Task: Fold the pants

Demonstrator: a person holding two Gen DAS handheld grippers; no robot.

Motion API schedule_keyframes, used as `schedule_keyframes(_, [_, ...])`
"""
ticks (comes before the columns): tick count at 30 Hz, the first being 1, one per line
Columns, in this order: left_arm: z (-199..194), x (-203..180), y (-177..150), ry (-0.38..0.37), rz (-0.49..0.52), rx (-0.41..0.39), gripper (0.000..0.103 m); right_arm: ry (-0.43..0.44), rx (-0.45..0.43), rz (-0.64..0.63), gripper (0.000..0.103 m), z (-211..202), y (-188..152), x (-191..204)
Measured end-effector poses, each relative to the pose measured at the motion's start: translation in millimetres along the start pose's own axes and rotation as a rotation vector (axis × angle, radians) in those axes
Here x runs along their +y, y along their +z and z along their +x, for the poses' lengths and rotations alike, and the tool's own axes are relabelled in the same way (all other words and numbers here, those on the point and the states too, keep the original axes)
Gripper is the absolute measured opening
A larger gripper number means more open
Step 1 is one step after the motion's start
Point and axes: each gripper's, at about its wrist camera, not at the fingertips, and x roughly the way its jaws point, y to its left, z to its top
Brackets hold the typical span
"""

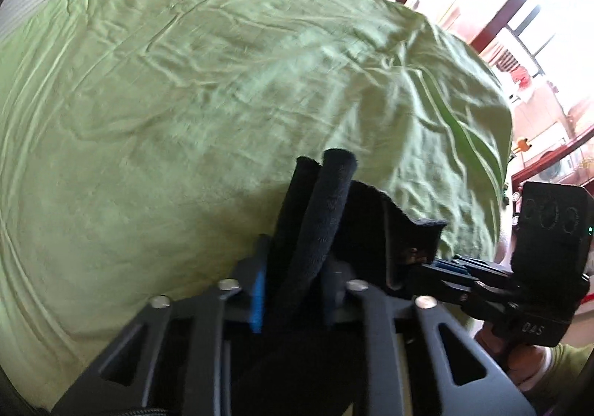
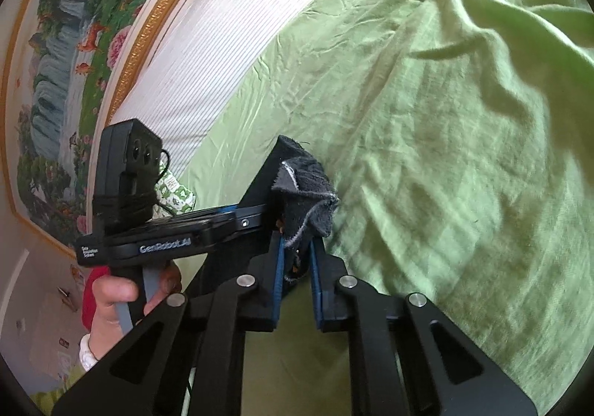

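Pants point(image 1: 319, 215) pinched – both grippers point(image 1: 293, 289); lifted.

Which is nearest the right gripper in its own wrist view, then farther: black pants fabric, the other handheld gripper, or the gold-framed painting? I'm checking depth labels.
1. Black pants fabric, pinched between the right gripper fingers.
2. Other handheld gripper, just left.
3. Gold-framed painting, on the far-left wall.

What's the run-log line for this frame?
phase: carry | left gripper: shut on black pants | right gripper: shut on pants | below: green bedsheet
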Motion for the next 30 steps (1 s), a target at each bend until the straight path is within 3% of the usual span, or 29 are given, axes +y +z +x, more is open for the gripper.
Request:
schedule_keyframes(6, [-28.1, 3.1, -10.1, -0.065, -0.026, -0.081, 0.010, 0.047, -0.016, -0.043, 0.014, -6.9, 0.3, 17.1])
schedule_keyframes(13, [-87.8, 4.9, -32.0, -0.101, -0.046, -0.232, 0.010, 0.162, -0.019, -0.188, 0.014, -17.8, -0.5, 75.1])
schedule_keyframes(24, [-154.7, 43.0, -108.2, -0.150, -0.172, -0.408, 0.010, 0.323, 0.101, -0.353, 0.014, 9.6, -33.4, 155.3])
schedule_keyframes(30, [-159.8, 78.1, -161.2, -0.183, -0.291, -0.468, 0.010, 0.367, 0.193, -0.427, 0.014, 37.4, -60.4, 176.2])
